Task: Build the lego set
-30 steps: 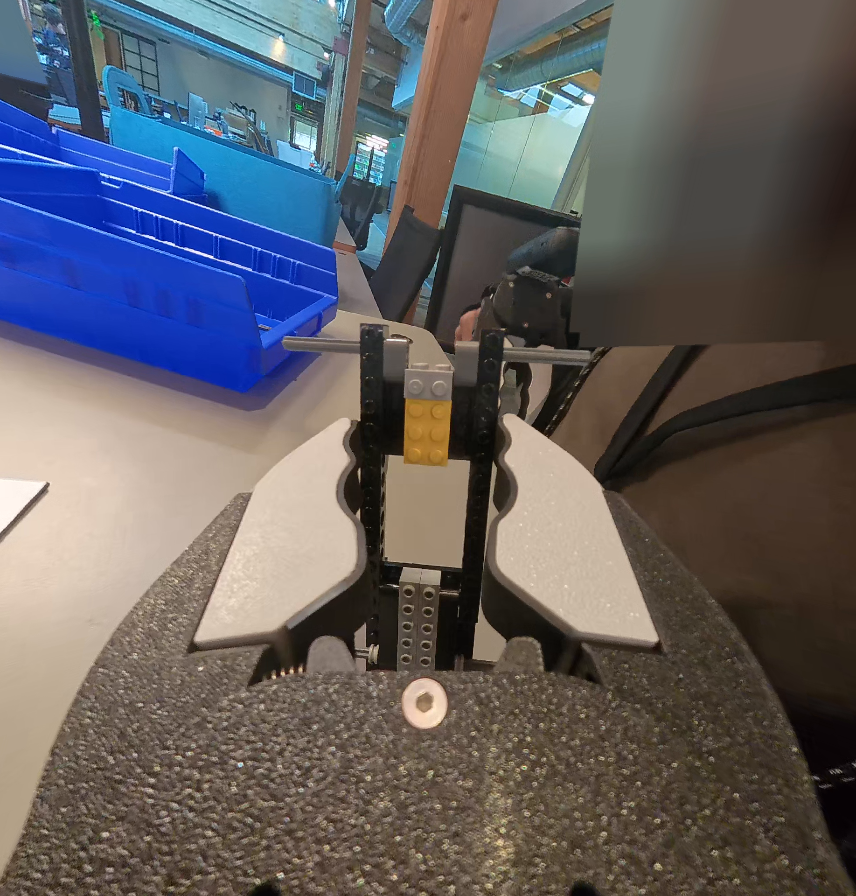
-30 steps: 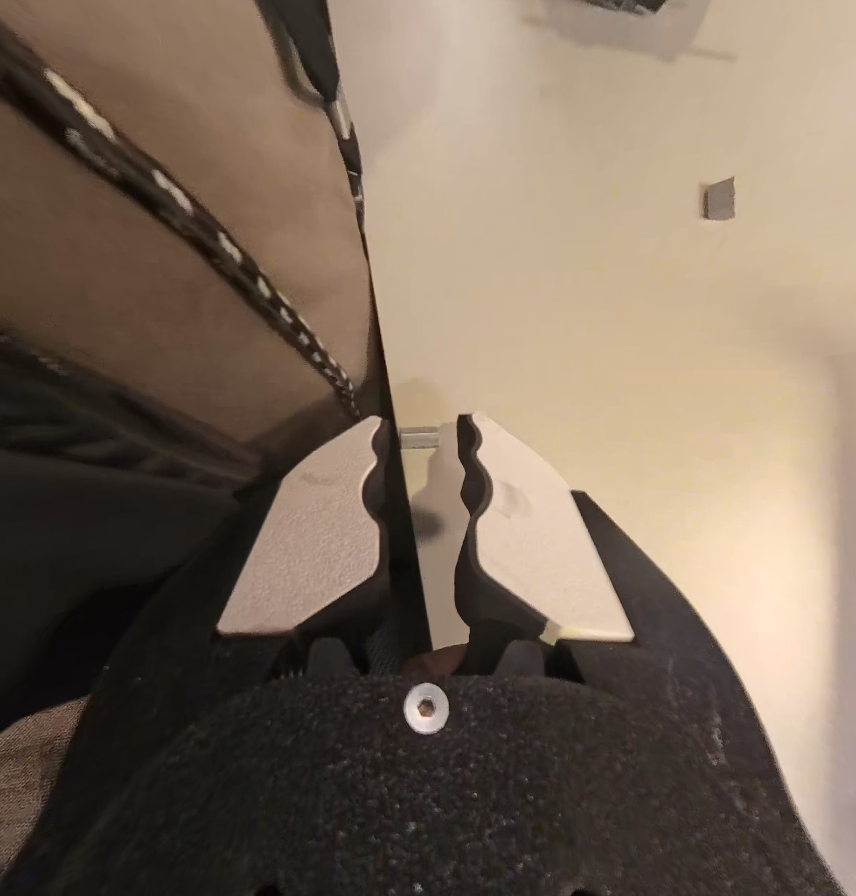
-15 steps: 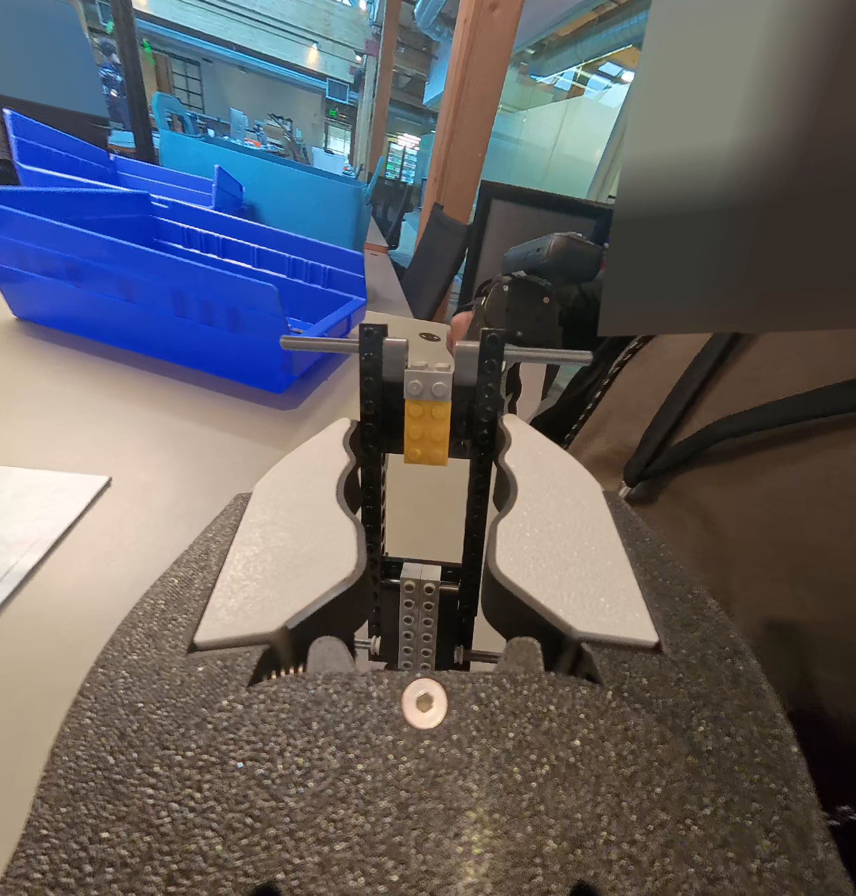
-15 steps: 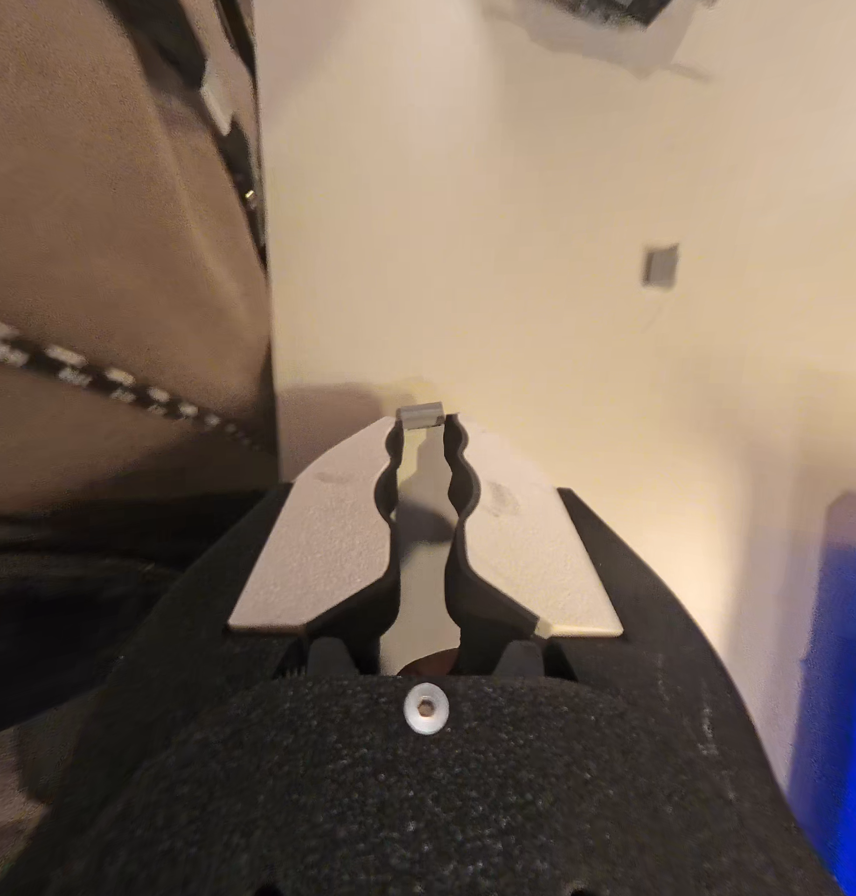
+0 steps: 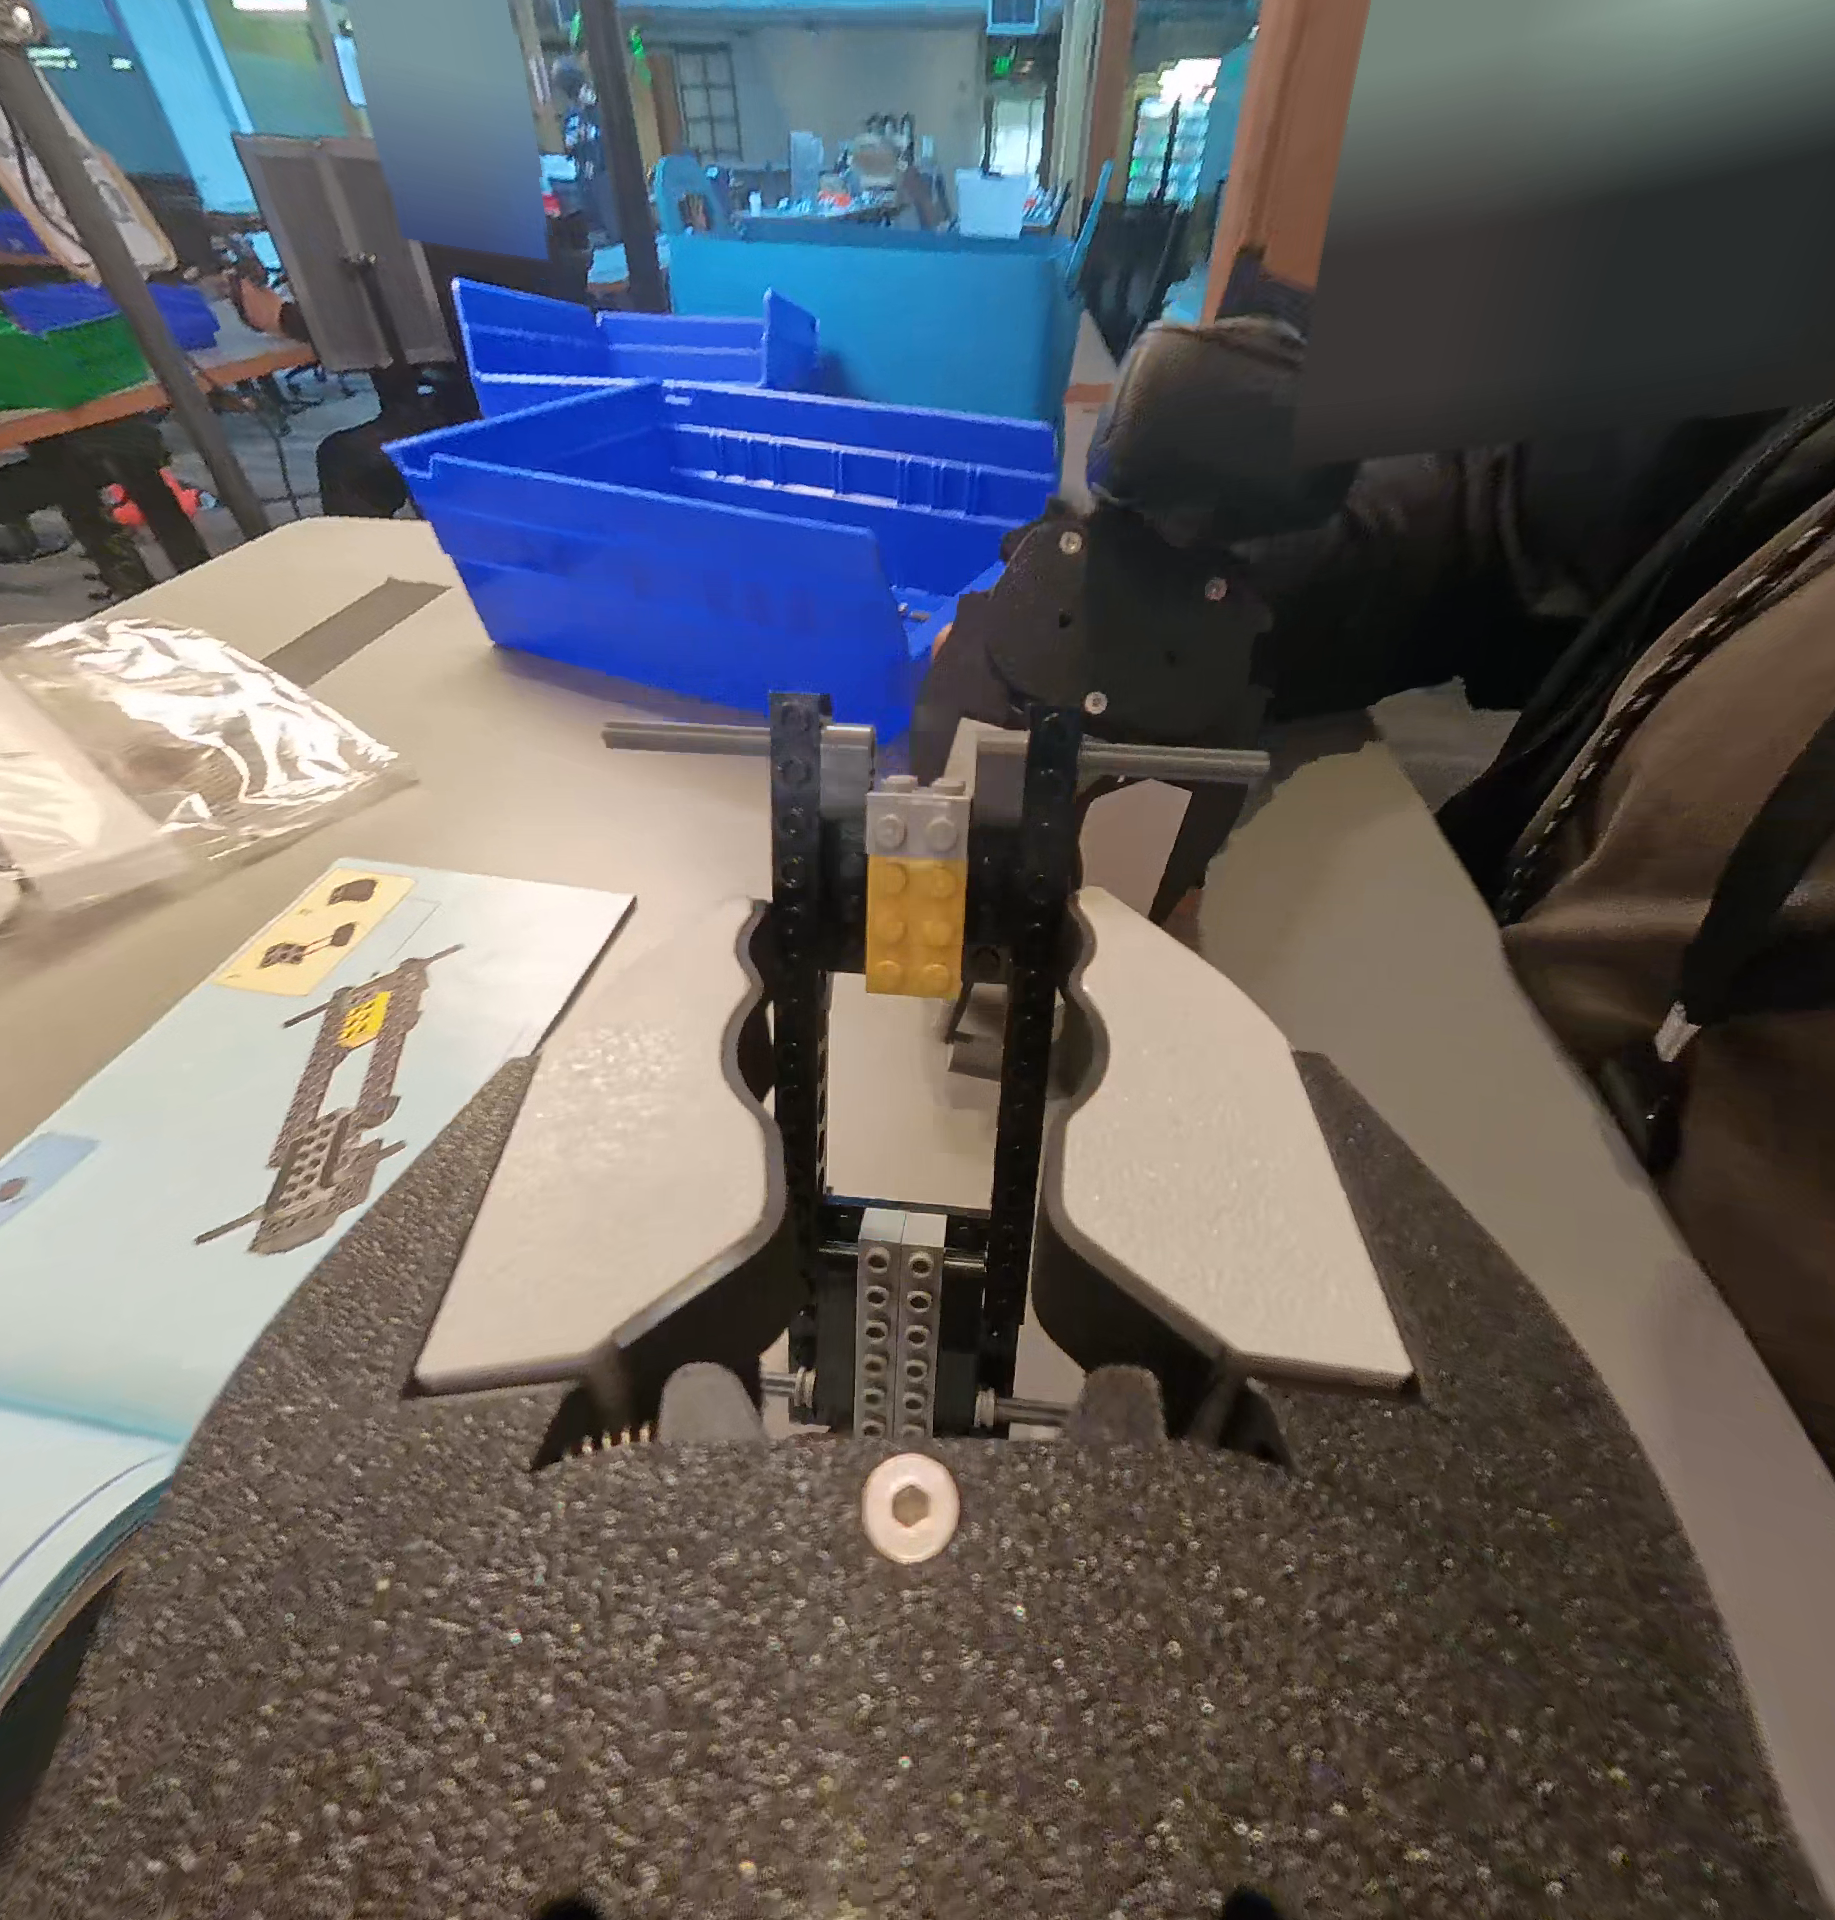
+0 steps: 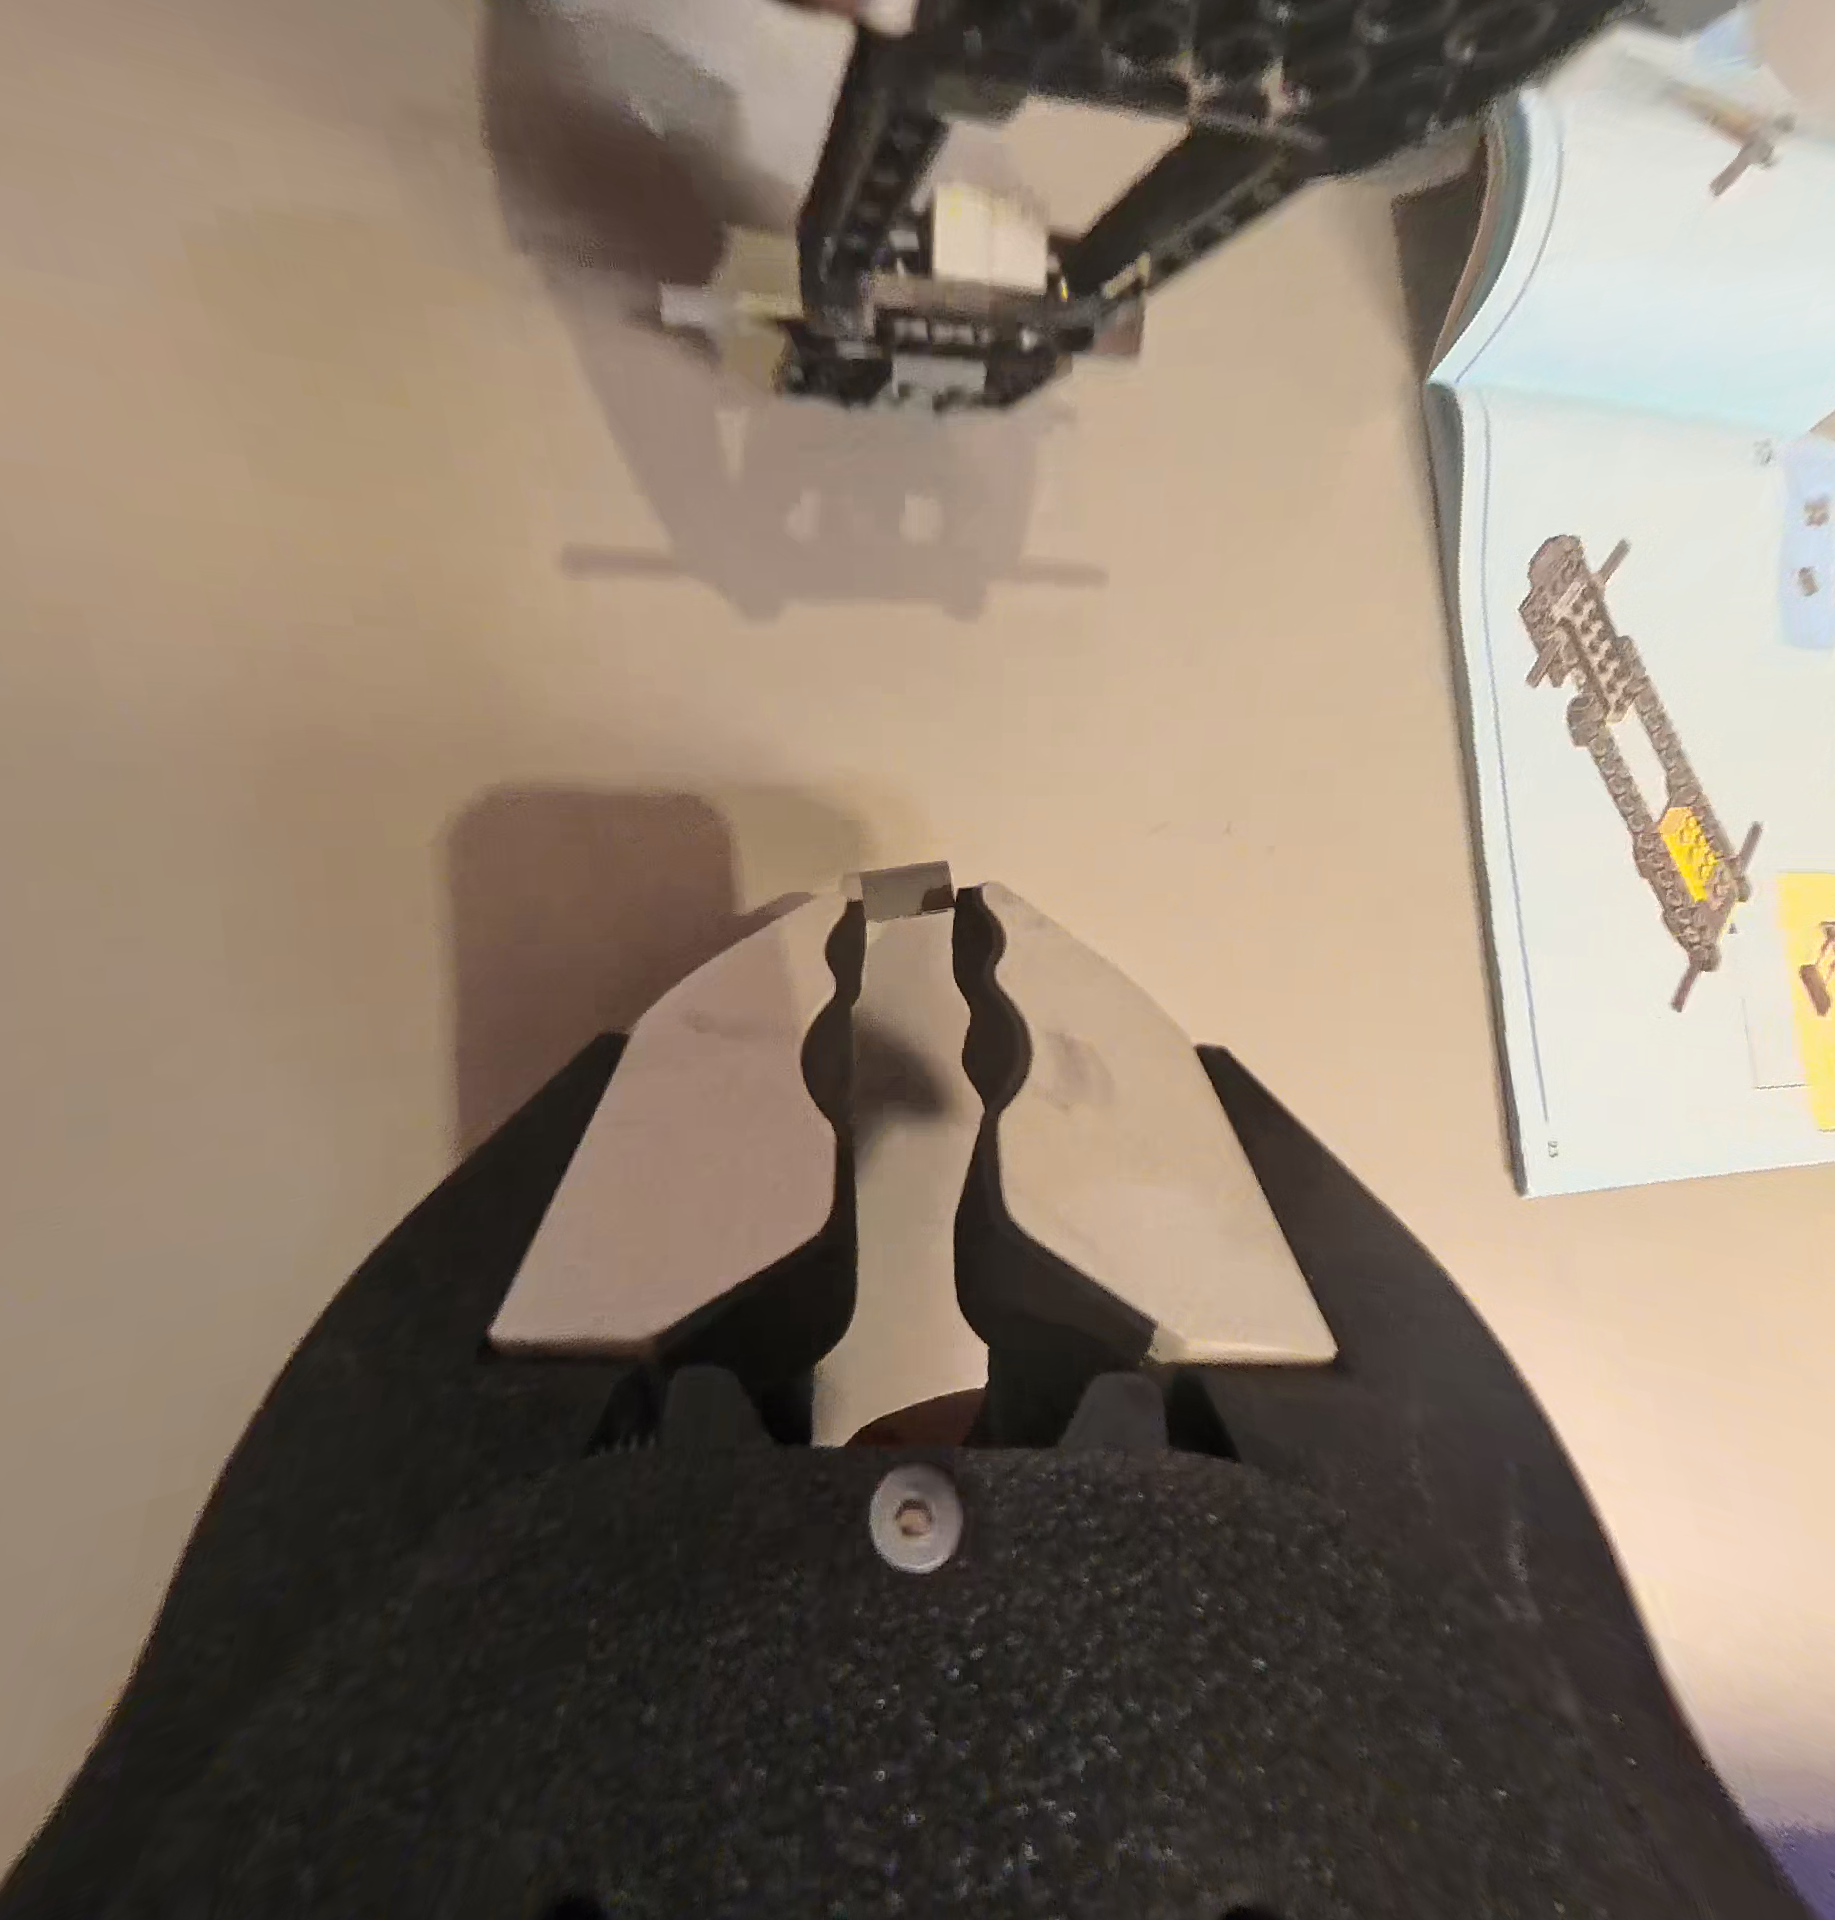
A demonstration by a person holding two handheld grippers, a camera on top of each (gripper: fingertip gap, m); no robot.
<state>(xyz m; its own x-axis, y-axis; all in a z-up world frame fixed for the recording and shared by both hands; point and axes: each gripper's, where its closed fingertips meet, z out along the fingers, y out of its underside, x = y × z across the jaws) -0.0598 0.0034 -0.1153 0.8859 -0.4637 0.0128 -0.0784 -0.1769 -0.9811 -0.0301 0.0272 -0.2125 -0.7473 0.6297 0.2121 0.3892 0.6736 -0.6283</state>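
Note:
My left gripper [image 5: 913,971] is shut on a black brick frame [image 5: 801,987] made of two long black beams. The frame carries a yellow brick [image 5: 915,925], a small grey brick [image 5: 917,821] and a grey axle [image 5: 1173,764] across its far end. It is held above the grey table [image 5: 580,790]. My right gripper [image 6: 905,896] is shut on a small grey piece [image 6: 900,889] pinched at its fingertips, above the table. The same frame [image 6: 996,260] shows ahead at the top of the right wrist view. The right gripper's black body [image 5: 1121,613] shows beyond the frame in the left wrist view.
An open instruction booklet [image 5: 269,1049] lies at the left, and it also shows in the right wrist view [image 6: 1661,727]. Blue bins [image 5: 705,540] stand at the back. A clear plastic bag [image 5: 165,727] lies far left. A person in a brown garment [image 5: 1723,935] is at the right. My right fingertips sit around 11 centimeters from my left ones.
The right jaws closed on the small grey piece and carried it away from the person toward the frame. The left gripper swung left with the frame still held.

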